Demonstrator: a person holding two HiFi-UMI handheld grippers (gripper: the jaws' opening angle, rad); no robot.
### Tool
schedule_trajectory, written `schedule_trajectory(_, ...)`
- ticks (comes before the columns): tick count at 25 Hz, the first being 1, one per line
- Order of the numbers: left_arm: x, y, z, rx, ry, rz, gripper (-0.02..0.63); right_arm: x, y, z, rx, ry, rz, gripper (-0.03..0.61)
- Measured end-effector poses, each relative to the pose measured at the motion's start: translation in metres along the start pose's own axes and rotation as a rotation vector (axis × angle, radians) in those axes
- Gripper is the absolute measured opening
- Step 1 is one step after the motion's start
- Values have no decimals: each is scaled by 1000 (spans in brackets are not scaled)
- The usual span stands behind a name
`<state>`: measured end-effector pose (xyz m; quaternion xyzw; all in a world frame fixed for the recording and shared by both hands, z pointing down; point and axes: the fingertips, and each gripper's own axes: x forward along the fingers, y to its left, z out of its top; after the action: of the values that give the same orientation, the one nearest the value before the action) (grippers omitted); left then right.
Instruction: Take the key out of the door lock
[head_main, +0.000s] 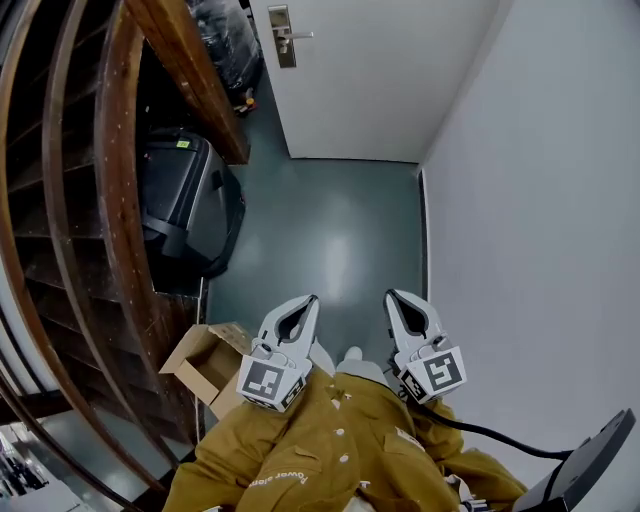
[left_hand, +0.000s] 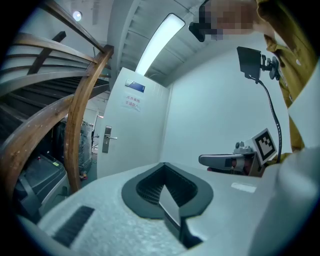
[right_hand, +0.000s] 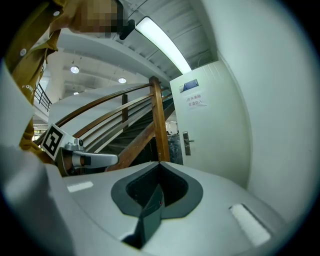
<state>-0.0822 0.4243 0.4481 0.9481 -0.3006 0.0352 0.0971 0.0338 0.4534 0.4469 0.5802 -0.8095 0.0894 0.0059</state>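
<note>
Mustard-yellow jacket (head_main: 340, 450) fills the near edge of the head view, with white lettering on it that seems to begin "Power", the rest unreadable. Just beyond it, both tools are held side by side over the grey-green floor (head_main: 320, 240). The left gripper (head_main: 312, 300) has its jaws pressed together with nothing between them, its marker cube (head_main: 268, 382) close to the chest. The right gripper (head_main: 392, 296) is the same story, jaws together and empty, its marker cube (head_main: 437, 372) trailing a black cable (head_main: 490, 432). To the near left, an open cardboard box (head_main: 205, 362) sits against the wooden stair railing (head_main: 120, 200). Farther along is a black hard case (head_main: 185, 205) with a yellow-green sticker (head_main: 183, 144). Way off at the far end stands the white door (head_main: 380, 70), well apart from both grippers. Its metal handle plate (head_main: 281, 35) sits on the door's left side, and the key itself is too small to pick out there. On the right runs a plain white wall (head_main: 540, 200). From the left gripper view, the door carries a blue label (left_hand: 135, 86) and below it a sign with red writing (left_hand: 132, 103), both too small to read. A strip light (left_hand: 160, 42) glows overhead.
</note>
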Motion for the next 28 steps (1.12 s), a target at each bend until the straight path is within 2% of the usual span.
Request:
schedule_trajectory(3, 16, 37, -5, -40, 16, 34, -2, 39, -3, -4, 4, 36, 36, 6)
schedule_trajectory(7, 69, 111, 1, -61, 3, 50, -2, 133, -31, 0, 1, 51, 61, 6)
schedule_trajectory(14, 149, 246, 63, -41, -29, 34, -2, 285, -75, 66, -31, 7, 28, 6)
schedule_trajectory(22, 270, 332, 95, -36, -2, 37, -2, 397, -174, 86, -10, 14, 17, 5)
schedule_trajectory(28, 387, 395, 114, -47, -2, 134, -2, 488, -271, 113, -24, 6, 105, 6)
